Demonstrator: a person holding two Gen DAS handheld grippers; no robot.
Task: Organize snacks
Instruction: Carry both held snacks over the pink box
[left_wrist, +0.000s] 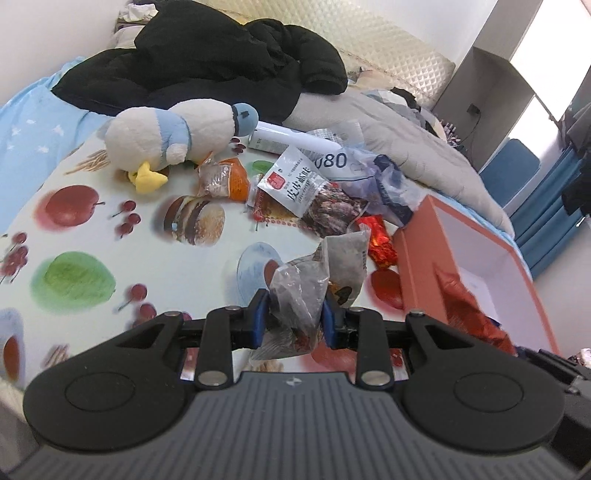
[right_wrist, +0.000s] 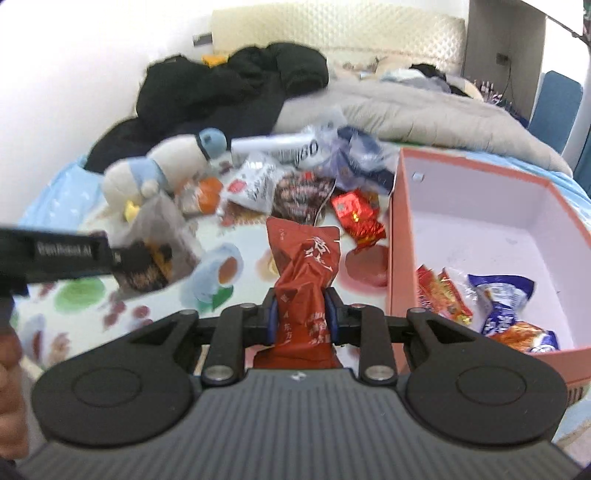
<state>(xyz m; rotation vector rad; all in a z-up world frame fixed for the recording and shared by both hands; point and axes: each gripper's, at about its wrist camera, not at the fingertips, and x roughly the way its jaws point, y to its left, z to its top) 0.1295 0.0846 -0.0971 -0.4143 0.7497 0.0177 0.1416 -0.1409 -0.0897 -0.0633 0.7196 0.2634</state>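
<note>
My left gripper (left_wrist: 295, 317) is shut on a grey, partly clear snack packet (left_wrist: 314, 284), held above the fruit-print cloth (left_wrist: 110, 240). My right gripper (right_wrist: 302, 317) is shut on a brick-red snack packet (right_wrist: 304, 273), also lifted off the cloth. In the right wrist view the left gripper's black body (right_wrist: 55, 254) reaches in from the left with the grey packet (right_wrist: 155, 243). An orange box (right_wrist: 397, 236) with a white inside stands to the right and holds several wrapped snacks (right_wrist: 509, 306). Loose packets (left_wrist: 314, 188) lie in a heap on the cloth behind both grippers.
A white and blue plush duck (left_wrist: 166, 136) lies at the back left of the cloth. A white tube (left_wrist: 291, 138) lies behind the heap. A black jacket (left_wrist: 221, 62) and a grey quilt (left_wrist: 406, 140) are piled on the bed beyond. A red packet (left_wrist: 380, 240) lies beside the box.
</note>
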